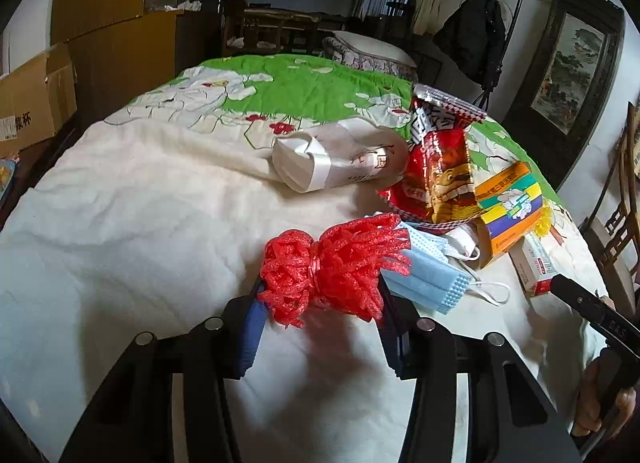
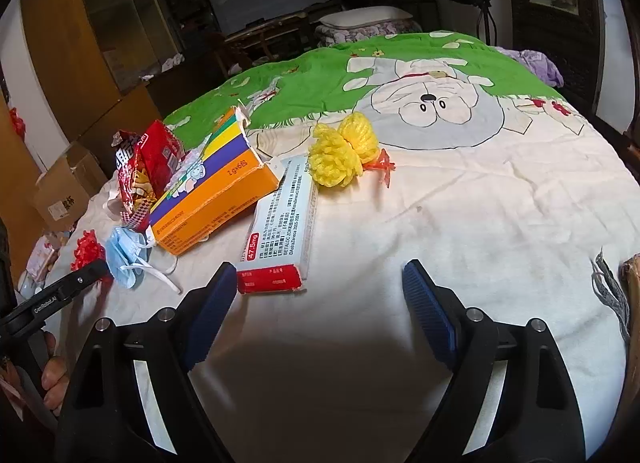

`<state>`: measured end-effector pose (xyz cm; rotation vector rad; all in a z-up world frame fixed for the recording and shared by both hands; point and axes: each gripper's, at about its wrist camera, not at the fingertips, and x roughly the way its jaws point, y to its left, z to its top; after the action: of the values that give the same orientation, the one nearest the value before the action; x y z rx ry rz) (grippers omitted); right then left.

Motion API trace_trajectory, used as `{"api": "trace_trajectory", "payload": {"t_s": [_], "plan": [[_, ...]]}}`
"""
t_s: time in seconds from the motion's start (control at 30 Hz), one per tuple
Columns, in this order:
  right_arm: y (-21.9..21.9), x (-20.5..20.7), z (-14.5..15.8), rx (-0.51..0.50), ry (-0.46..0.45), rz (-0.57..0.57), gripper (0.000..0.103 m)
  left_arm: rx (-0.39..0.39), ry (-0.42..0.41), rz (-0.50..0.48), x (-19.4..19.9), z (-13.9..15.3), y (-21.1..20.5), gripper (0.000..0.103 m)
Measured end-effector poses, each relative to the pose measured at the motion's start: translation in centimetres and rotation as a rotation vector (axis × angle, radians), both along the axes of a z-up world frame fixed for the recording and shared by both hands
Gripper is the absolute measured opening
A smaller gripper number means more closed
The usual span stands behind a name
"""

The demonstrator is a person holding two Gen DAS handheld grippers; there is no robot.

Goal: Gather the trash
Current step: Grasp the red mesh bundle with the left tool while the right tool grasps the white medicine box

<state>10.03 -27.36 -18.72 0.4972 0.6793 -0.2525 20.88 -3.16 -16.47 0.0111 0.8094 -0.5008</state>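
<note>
Trash lies on a bed quilt [image 1: 140,199]. My left gripper [image 1: 320,295] is shut on a red foam net [image 1: 332,267], one pad on each side of it; the net also shows in the right wrist view [image 2: 86,249]. A blue face mask [image 1: 430,275] lies just right of it. Behind are a red snack bag [image 1: 440,167], an orange medicine box [image 1: 508,207], a white-and-red pill box [image 1: 536,267] and a white paper bag [image 1: 340,161]. My right gripper [image 2: 320,283] is open and empty, just right of the pill box [image 2: 280,223]. A yellow foam net [image 2: 344,155] lies beyond it.
A cardboard box [image 1: 36,103] stands left of the bed by a wooden wardrobe [image 1: 116,15]. A coat rack [image 1: 476,23] and a framed picture [image 1: 568,79] are at the back right. A wooden chair [image 1: 624,203] stands at the right.
</note>
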Motion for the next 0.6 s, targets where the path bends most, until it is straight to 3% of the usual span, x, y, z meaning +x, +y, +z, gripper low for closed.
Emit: {"api": "trace_trajectory", "payload": {"t_s": [0.37,0.53,0.6], "plan": [[1.2,2.1,0.3,-0.013,0.024,0.026,0.083,0.012,0.011,-0.012,0.0,-0.2,-0.3,0.050],[1.7,3.7,0.1,-0.034,0.085,0.043,0.083,0.021,0.008,-0.016,0.1,-0.1,-0.4,0.050],[1.8,3.9,0.1,-0.041,0.096,0.045,0.076,0.026,0.004,-0.019,-0.4,0.3,-0.4,0.050]]}}
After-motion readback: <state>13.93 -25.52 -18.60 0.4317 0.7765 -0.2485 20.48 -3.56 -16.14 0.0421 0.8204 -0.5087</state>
